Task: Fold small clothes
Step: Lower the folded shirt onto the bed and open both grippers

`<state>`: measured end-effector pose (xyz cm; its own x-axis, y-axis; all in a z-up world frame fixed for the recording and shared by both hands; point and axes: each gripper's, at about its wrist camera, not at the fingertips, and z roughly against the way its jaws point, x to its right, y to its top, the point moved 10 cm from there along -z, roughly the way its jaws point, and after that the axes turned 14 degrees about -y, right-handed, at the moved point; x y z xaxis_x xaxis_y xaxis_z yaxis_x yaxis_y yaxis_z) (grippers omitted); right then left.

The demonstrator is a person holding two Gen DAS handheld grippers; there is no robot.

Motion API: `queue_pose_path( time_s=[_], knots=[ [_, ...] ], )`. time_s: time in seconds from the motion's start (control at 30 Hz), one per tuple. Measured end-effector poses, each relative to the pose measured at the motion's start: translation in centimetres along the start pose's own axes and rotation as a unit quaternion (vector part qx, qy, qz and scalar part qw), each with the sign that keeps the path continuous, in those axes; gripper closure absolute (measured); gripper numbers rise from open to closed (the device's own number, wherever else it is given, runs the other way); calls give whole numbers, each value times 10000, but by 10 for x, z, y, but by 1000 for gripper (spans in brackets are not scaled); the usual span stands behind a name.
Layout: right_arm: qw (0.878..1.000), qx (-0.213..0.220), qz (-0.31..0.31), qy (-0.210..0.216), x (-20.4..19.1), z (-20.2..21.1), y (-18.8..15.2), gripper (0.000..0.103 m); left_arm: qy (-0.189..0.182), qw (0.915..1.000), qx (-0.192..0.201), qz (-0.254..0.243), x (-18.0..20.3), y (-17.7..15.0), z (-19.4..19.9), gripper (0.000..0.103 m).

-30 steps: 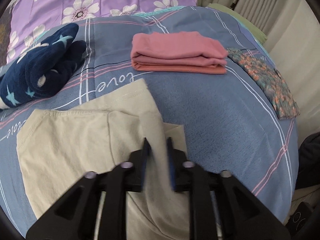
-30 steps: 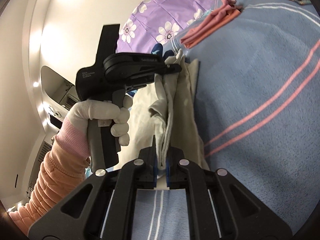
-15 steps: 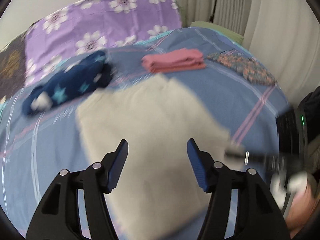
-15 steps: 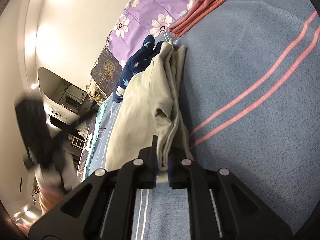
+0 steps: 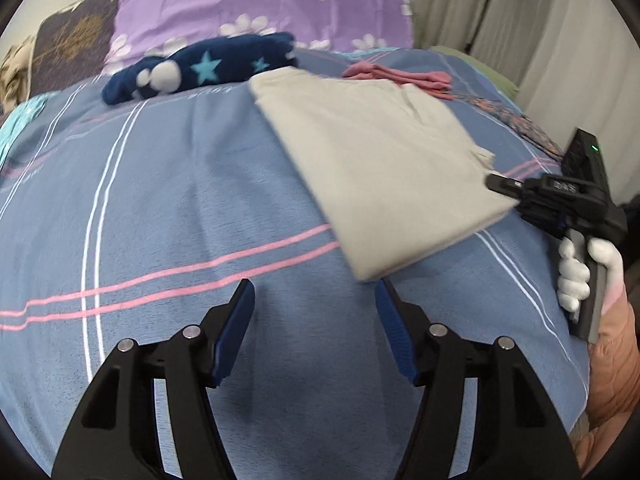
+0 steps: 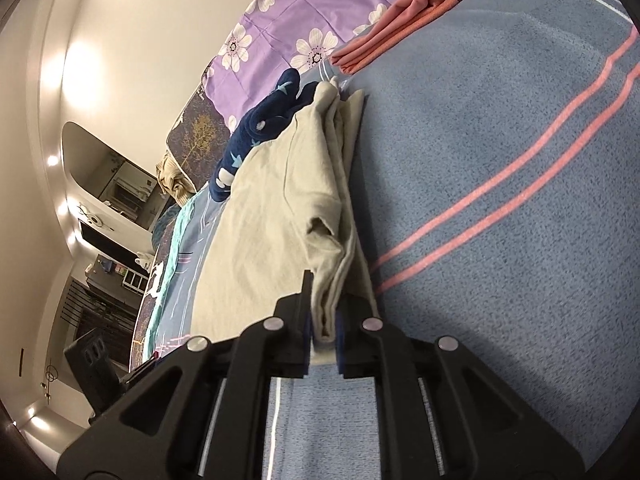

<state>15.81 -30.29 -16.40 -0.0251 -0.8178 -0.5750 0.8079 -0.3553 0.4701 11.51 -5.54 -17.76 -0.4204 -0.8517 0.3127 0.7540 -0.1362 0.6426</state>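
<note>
Blue bedding (image 5: 168,208) with pink and white stripes is stretching out under both my tools, and a purple flowered pillow (image 5: 256,12) is lying along the bed's far edge with pale curtains hanging past the far right corner. I am holding my left gripper (image 5: 314,292) over a bare patch of the sheet near the bed's near edge; its jaws have just been opening and are now standing wide apart, with nothing between them. Just beyond its right finger, the folded beige garment (image 5: 376,156) is lying flat on the bed, running from near that finger back toward the pillow. My right gripper (image 6: 323,334) is pinching the garment's near right corner: the blue pads are closed almost together on the stacked layers of beige cloth (I can see several folded edges squeezed in the gap). In the left camera that same tool is showing at the garment's right edge, with my white-gloved right hand (image 5: 576,276) wrapped around its grip and a peach sleeve below it. A navy plush piece with pale stars (image 5: 200,68) is lying near the pillow, just beside the garment's far left corner. A folded pink garment (image 6: 396,32) is sitting beyond the beige one's far end, and a flowered cloth (image 5: 516,120) is lying toward the bed's right edge.
</note>
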Motion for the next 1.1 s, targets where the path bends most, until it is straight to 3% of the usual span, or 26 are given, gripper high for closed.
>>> queue_pose_path(
  time_s=[0.1,0.33,0.37,0.43,0.53,0.6,0.7,0.83,0.87,0.97,1.1],
  knots=[
    [9999,37,58,-86,1,0,0,94,-34,9998,29,-199,10,2,-3,40],
    [9999,48,62,-110,2,-3,1,94,479,9978,187,-424,10,18,-16,41],
    [9999,52,60,-104,2,-3,1,94,562,9972,210,-446,9,19,-16,45],
    [9999,63,106,-94,0,-2,0,94,468,9977,203,-438,7,16,-14,69],
    [9997,72,241,-35,-3,3,-4,96,273,9991,60,-332,4,6,-13,80],
    [9995,118,303,16,-6,6,-4,96,275,9993,-14,-272,-1,0,-14,81],
    [9998,56,162,-80,1,4,-3,96,355,9993,-23,-114,-9,-3,-8,92],
    [9994,20,81,-336,10,10,-5,96,-70,9997,230,29,-7,6,11,92],
    [9990,81,127,-432,10,14,-5,91,-128,9995,305,-12,-3,13,14,92],
    [9942,453,480,-844,4,33,1,90,-266,9979,498,-305,14,36,14,89],
    [9910,725,928,-632,-31,48,12,90,-418,9980,214,-422,31,46,-28,72]
  ],
)
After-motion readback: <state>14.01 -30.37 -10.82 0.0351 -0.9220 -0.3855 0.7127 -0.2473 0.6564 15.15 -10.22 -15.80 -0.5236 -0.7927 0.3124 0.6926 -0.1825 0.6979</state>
